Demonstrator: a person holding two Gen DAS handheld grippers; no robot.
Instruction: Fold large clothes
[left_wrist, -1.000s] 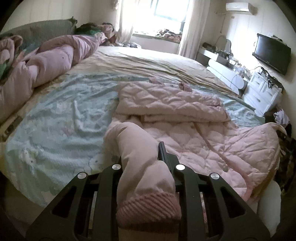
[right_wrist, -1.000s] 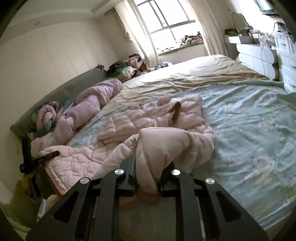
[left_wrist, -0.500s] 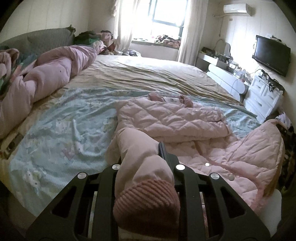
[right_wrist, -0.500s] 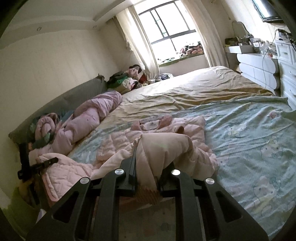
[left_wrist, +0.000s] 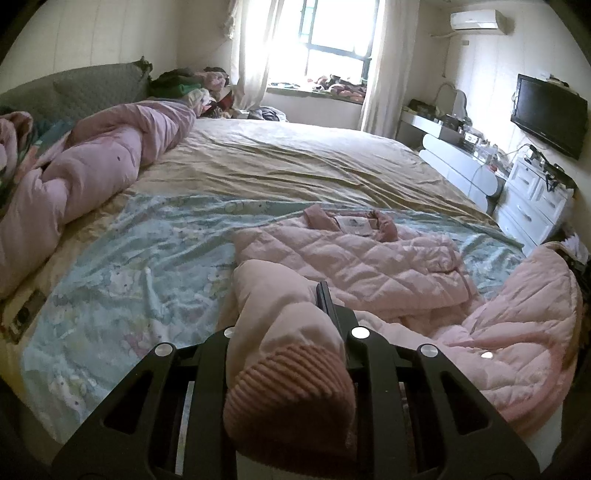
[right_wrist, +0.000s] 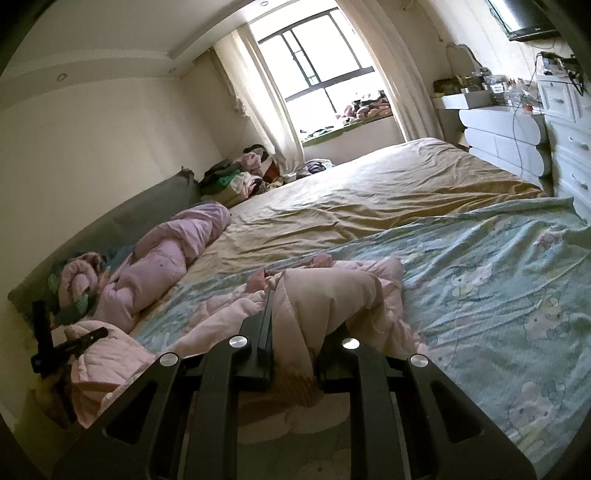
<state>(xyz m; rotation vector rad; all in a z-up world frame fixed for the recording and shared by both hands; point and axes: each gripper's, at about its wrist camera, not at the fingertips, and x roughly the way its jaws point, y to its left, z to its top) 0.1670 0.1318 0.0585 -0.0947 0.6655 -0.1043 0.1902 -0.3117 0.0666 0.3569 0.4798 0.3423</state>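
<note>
Since the earlier frame we raised both grippers, each clenched on a sleeve of the pink quilted jacket (left_wrist: 354, 258) on the bed (left_wrist: 295, 166): left gripper (left_wrist: 291, 332) on the ribbed cuff (left_wrist: 291, 391), right gripper (right_wrist: 291, 325) pointing flatter; only its view shows the left one.

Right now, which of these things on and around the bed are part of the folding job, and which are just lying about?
In the job:
- pink quilted jacket
- left tongs, shut on its sleeve cuff
- right tongs, shut on its fabric

Lying about:
- rolled lilac duvet
- clothes pile
- television
- white dresser
</note>
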